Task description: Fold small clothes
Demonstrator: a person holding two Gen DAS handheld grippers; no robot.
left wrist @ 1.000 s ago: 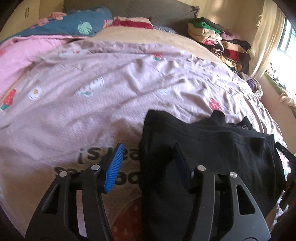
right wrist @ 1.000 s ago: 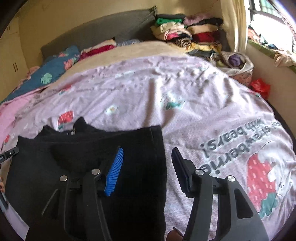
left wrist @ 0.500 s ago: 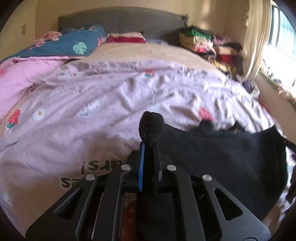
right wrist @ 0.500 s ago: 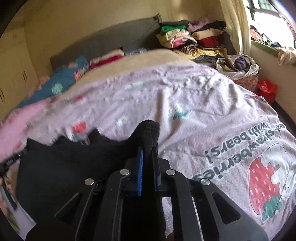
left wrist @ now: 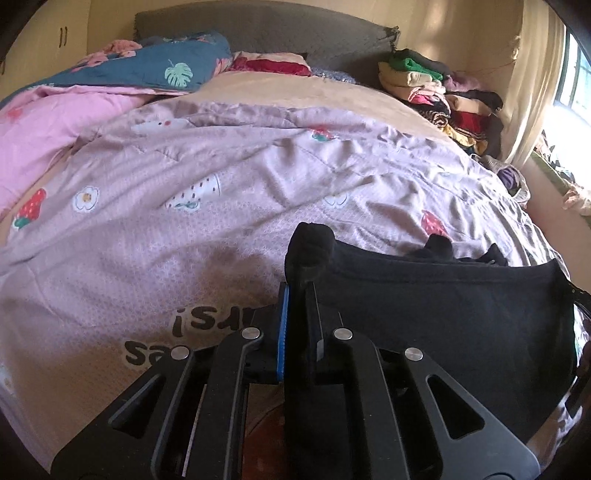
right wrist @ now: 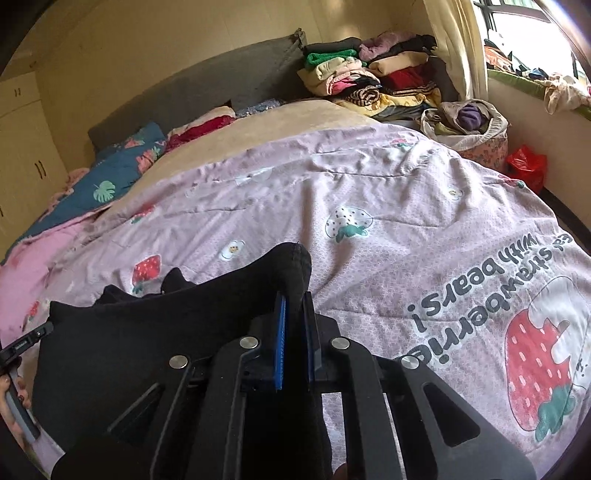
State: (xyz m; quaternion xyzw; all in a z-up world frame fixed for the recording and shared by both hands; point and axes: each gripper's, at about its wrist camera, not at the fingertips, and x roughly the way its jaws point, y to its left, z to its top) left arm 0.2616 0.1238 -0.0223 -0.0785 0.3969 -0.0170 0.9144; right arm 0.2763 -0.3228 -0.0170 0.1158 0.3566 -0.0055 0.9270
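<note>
1. You are clamping the left gripper and right gripper on opposite corners of the black garment, lifting it off the bed's near edge.
2. The garment is looking soft, light and limp; corner holds are suiting it.

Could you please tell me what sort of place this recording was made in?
Most likely a home bedroom: a large bed with a strawberry-print bedspread and grey headboard, a pile of clothes stacked by the curtain, and a wardrobe along the wall.
</note>
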